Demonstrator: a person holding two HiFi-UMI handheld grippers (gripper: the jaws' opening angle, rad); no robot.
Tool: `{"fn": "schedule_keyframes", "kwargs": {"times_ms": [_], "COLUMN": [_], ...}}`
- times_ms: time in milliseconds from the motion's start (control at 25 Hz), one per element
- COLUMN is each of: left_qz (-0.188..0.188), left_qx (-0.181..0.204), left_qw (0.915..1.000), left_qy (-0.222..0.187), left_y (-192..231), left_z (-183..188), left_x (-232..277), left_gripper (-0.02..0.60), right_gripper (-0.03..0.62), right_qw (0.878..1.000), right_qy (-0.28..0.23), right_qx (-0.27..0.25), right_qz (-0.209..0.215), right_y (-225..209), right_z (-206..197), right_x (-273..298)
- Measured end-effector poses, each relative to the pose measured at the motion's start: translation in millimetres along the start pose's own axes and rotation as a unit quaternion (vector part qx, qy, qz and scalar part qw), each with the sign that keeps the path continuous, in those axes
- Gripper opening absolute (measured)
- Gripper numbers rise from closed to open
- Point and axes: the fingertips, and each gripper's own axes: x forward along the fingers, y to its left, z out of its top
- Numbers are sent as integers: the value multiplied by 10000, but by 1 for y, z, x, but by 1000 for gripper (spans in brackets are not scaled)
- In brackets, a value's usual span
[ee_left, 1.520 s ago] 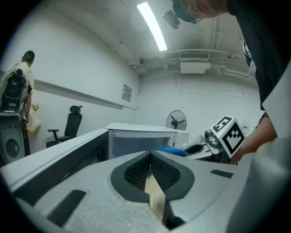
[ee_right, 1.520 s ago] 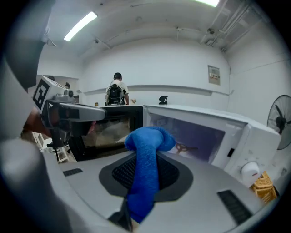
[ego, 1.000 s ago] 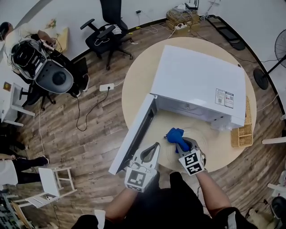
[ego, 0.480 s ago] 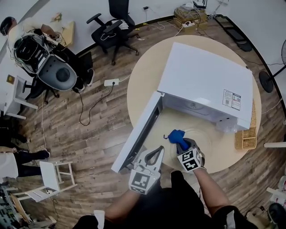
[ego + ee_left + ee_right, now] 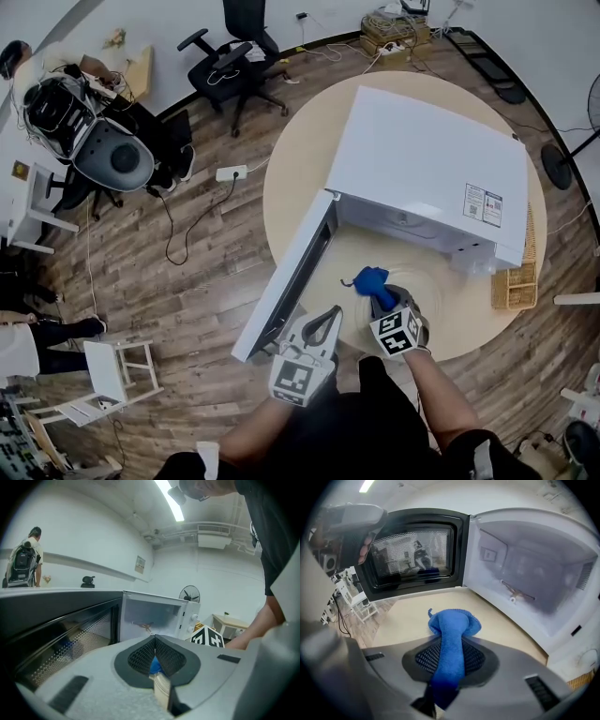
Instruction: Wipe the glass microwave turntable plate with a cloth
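My right gripper [image 5: 382,302] is shut on a blue cloth [image 5: 372,279], whose bunched end rests low over the tan table in front of the open microwave [image 5: 422,159]. The glass turntable plate [image 5: 427,281] shows only as faint clear rings on the table, just right of the cloth. In the right gripper view the cloth [image 5: 452,634] runs between the jaws of the right gripper [image 5: 452,644] and folds over past the tips. My left gripper [image 5: 328,311] hangs shut at the table's near edge beside the door, holding nothing. The left gripper [image 5: 154,638] shows its tips touching.
The microwave door [image 5: 281,281] swings open to the left, next to my left gripper. The oven cavity [image 5: 525,573] holds only its drive coupler [image 5: 513,595]. A wicker basket [image 5: 514,281] stands at the table's right edge. Chairs and cables lie on the wooden floor around the round table [image 5: 300,178].
The right gripper with the blue cloth has shifted slightly over the plate area. The left gripper stays shut in about the same place.
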Motion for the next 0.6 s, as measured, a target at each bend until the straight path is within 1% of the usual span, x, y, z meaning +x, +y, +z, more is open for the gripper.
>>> {"fn": "schedule_keyframes", "kwargs": {"times_ms": [320, 600], "left_qz": [-83, -229], "left_qx": [53, 112], "left_qw": [10000, 9997], "left_qy": [15, -28], "left_y": [-10, -21], "left_z": [0, 7], "left_x": [7, 13], "left_gripper": [6, 6], "right_gripper": [86, 86], "right_qw": [9991, 9955], "right_qy": [88, 203], "right_qx": [60, 312], "right_qz": [-414, -869], "right_y": [-34, -67], "right_z": [-14, -33], "right_x": [-4, -15]}}
